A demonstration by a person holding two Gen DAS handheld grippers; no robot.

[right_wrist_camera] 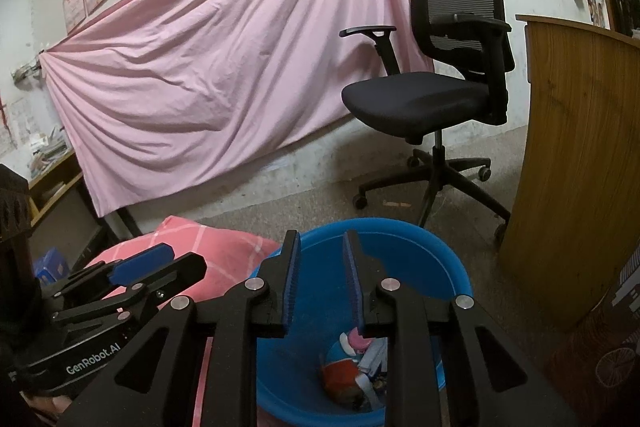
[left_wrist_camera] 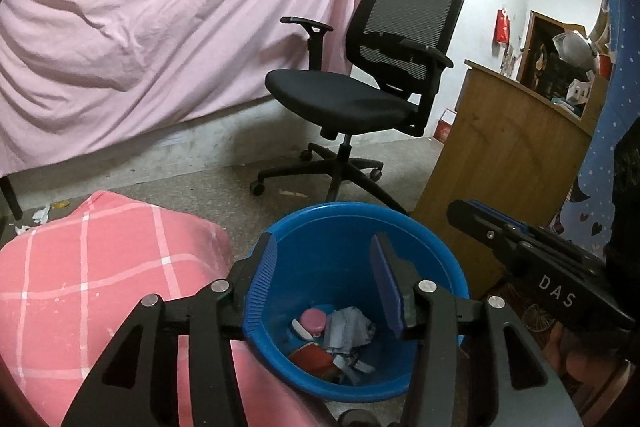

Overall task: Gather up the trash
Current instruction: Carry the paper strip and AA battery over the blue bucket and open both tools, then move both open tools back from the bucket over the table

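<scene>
A blue plastic bin (left_wrist_camera: 360, 213) stands on the floor and holds trash (left_wrist_camera: 348, 327): crumpled grey paper, a pink round piece and a red item. My left gripper (left_wrist_camera: 324, 269) hovers over the bin's near rim, open, with nothing between its blue pads. The right gripper (left_wrist_camera: 476, 213) shows side-on to the right of the bin. In the right wrist view the bin (right_wrist_camera: 400, 229) lies below my right gripper (right_wrist_camera: 322, 267), whose pads stand a narrow gap apart with nothing between them. The same trash (right_wrist_camera: 352, 367) shows at the bottom. The left gripper (right_wrist_camera: 176, 259) reaches in from the left.
A pink checked pillow (left_wrist_camera: 100, 287) lies left of the bin. A black office chair (left_wrist_camera: 360, 99) stands behind it, a wooden cabinet (left_wrist_camera: 500, 155) to the right. A pink sheet (left_wrist_camera: 160, 27) hangs on the wall. Small scraps (left_wrist_camera: 40, 215) and a stick (left_wrist_camera: 292, 193) lie on the floor.
</scene>
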